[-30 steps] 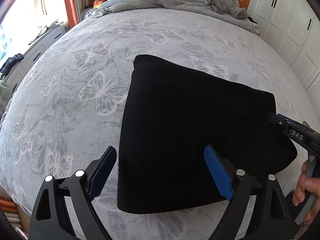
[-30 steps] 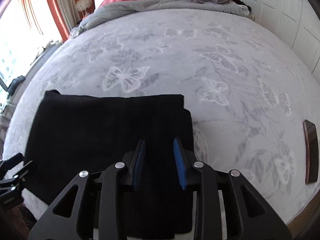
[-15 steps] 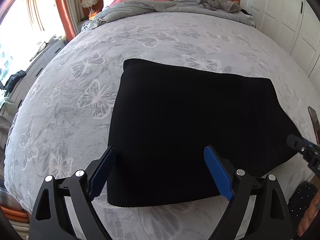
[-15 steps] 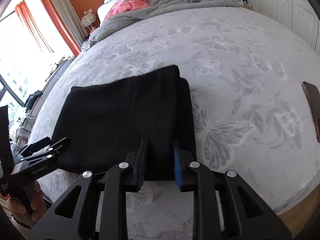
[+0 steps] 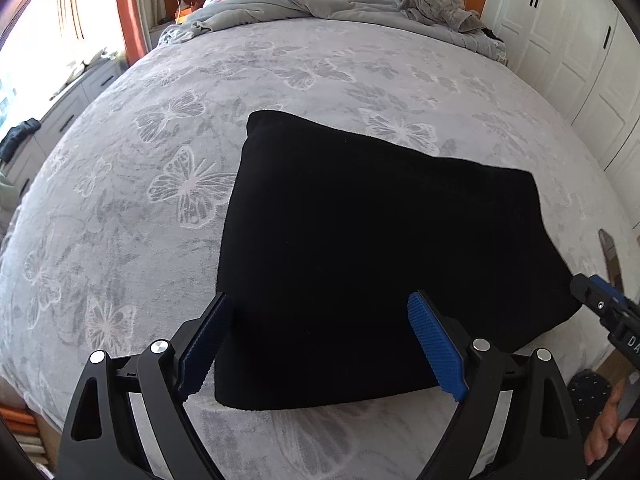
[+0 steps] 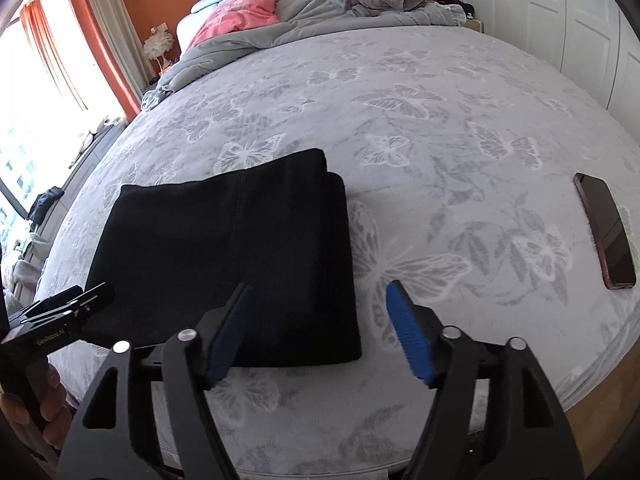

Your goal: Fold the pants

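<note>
The black pants (image 5: 372, 248) lie folded into a thick rectangle on the grey butterfly bedspread (image 5: 168, 152), near the bed's front edge. They also show in the right wrist view (image 6: 228, 256). My left gripper (image 5: 320, 344) is open and empty, held just above the near edge of the pants. My right gripper (image 6: 316, 332) is open and empty, held over the near right corner of the pants. Each gripper shows at the edge of the other's view.
A dark phone (image 6: 604, 232) lies on the bedspread to the right of the pants. A rumpled grey duvet (image 5: 320, 4) and a pink pillow (image 6: 236, 16) lie at the far end. White wardrobe doors (image 5: 568, 52) stand on the right, a window on the left.
My right gripper has opened, let go of the pants' right edge and drawn back from it. The pants now lie flat. My left gripper stays open.
</note>
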A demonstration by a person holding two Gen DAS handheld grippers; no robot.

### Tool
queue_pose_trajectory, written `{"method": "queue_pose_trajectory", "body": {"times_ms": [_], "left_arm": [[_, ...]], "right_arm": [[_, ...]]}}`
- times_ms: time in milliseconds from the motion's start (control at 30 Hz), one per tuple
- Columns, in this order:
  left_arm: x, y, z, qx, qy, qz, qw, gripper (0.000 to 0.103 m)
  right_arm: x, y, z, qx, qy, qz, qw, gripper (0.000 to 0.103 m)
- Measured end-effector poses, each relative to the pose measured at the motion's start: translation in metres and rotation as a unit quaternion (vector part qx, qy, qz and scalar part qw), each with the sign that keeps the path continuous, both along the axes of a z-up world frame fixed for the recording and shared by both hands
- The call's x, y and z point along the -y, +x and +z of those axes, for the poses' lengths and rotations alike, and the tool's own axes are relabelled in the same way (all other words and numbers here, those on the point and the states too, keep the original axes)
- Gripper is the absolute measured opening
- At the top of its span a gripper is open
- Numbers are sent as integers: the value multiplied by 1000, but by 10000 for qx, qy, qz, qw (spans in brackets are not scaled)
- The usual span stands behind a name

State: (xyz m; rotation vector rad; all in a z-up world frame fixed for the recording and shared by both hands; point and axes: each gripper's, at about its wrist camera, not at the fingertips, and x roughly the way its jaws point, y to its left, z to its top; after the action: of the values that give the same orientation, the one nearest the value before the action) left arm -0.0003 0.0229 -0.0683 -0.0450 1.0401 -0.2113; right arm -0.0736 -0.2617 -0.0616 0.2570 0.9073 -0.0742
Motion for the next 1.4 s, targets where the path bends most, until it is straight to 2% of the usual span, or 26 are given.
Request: {"method": "queue_pose_trajectory", "body": {"times_ms": [133,300,333,367,467,567,600,633,667,700,733,767,800,833,900,1000,1100,1167,1233,1400], "left_arm": [[-35,12,-11,-513,-806,399,9946,87],[-59,23,-47,-1431,-1567,634,9752,87],[-60,24,-53,-1558,-1741,620,9703,87],[-59,25,-55,-1593,-1810,598,9687,87],[-48,25,-53,-1507,-1691,429,9730,87],[-31,25,-51,-1449,-1487,299,9778,89],[-25,26,-51,-1397,-1370,272,9803,89],[-19,26,-49,-1330,-1267,238,9827,88],[-14,26,-46,-1253,-1186,223,9847,79],[-10,24,-42,-1158,-1093,204,9870,74],[-6,21,-35,-1016,-985,180,9898,61],[-3,17,-28,-887,-862,122,9922,43],[0,13,-20,-775,-748,48,9942,37],[1,8,-12,-683,-709,8,9951,32],[0,2,0,-626,-801,-38,9948,31],[-1,-4,-1,-770,-833,-33,9935,31],[-1,-1,-14,-931,-649,89,9935,44],[-1,2,-21,-987,-587,213,9932,60],[1,5,-23,-927,-484,320,9940,67],[11,13,-26,-946,-428,346,9940,77]], "right_arm": [[12,0,-7,-110,321,-35,9994,81],[11,8,-26,-345,632,107,9974,82],[10,10,-30,-381,761,143,9963,88],[10,13,-34,-424,877,171,9951,90],[11,23,-55,-607,1446,193,9874,90],[15,27,-61,-503,1769,106,9829,90],[14,30,-60,-473,1814,161,9821,86],[13,32,-59,-473,1789,147,9826,64],[12,33,-57,-439,1788,187,9827,52],[10,34,-52,-403,1793,256,9826,44],[6,32,-43,-324,1738,330,9837,39],[3,29,-36,-249,1693,394,9845,37],[-1,25,-27,-167,1677,462,9846,37],[-5,20,-18,-89,1640,552,9849,37],[-11,13,-10,-63,1484,617,9870,37],[-15,12,-18,-265,1128,598,9915,40],[-8,13,-36,-468,1232,344,9907,49],[-4,13,-42,-472,1357,236,9893,56],[-4,15,-44,-469,1347,209,9896,60],[0,18,-51,-497,1312,225,9899,69]]}}
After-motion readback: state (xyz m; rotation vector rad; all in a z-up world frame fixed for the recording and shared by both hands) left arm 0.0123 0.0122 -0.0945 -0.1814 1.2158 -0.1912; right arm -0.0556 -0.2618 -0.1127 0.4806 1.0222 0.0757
